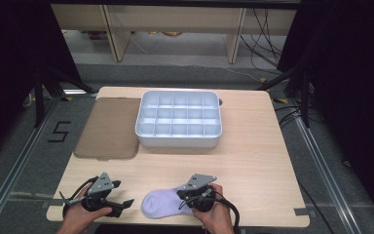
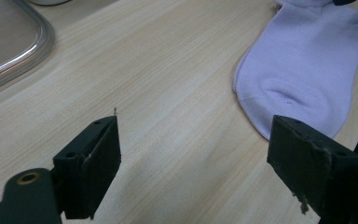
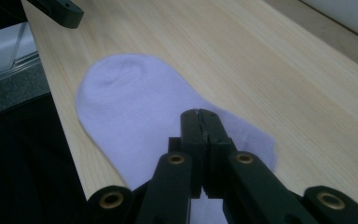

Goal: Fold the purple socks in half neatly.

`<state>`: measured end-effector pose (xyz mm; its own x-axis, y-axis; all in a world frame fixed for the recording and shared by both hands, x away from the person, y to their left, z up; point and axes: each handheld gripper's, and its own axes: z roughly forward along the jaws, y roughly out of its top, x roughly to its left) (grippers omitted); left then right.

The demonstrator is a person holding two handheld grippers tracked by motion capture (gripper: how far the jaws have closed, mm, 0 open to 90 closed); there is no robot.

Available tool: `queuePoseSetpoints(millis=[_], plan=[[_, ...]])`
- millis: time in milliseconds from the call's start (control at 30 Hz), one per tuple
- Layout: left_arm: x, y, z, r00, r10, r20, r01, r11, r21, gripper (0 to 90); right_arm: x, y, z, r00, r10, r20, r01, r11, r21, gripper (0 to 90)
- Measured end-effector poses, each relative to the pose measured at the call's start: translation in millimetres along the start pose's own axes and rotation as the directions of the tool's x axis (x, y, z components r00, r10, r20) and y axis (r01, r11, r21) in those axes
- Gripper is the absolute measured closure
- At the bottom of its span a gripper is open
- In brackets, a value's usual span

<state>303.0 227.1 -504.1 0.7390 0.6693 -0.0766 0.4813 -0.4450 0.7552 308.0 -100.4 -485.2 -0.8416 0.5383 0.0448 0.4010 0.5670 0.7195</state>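
One sock [image 1: 159, 204], pale lilac, lies flat at the near edge of the tabletop [image 1: 253, 165], between the two claws. The right claw [image 1: 184, 195] rests on the sock's cuff end with its jaws pressed together; in the right gripper view the closed tips [image 3: 200, 122] sit over the fabric, though whether any cloth is pinched between them cannot be told. The sock's rounded toe points away from this claw, toward the left claw [image 1: 126, 203].

The left claw stands wide, its jaws far apart and holding nothing. In the left gripper view the sock [image 2: 303, 70] lies ahead of it and to its right, the toe just beyond the right-hand jaw, with bare wood between the jaws.

Beyond both claws, well apart from them, sits one white tray [image 1: 178, 120] divided into fifteen compartments in three rows of five. Just beside it, on the left claw's side, lies one brownish translucent lid [image 1: 108, 127]. A black "5" [image 1: 60, 131] is marked on the floor further left.
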Motion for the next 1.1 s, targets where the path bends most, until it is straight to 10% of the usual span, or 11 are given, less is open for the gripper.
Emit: queuePoseSetpoints(millis=[633, 1100], plan=[[0.6, 1.0, -2.3, 0.9997, 0.023, 0.01, -0.023, 0.9997, 0.003, 17.2, 4.8, 6.9, 29.9, 0.9977, -0.047, -0.048, 0.052, 0.994, 0.098, 90.0], [-2.0, 1.0, -0.7, 0.9998, -0.005, 0.021, 0.005, 0.9999, -0.011, 17.4, -16.5, -0.2, 23.0, 0.9998, -0.013, 0.016, 0.01, 0.991, 0.132, 90.0]])
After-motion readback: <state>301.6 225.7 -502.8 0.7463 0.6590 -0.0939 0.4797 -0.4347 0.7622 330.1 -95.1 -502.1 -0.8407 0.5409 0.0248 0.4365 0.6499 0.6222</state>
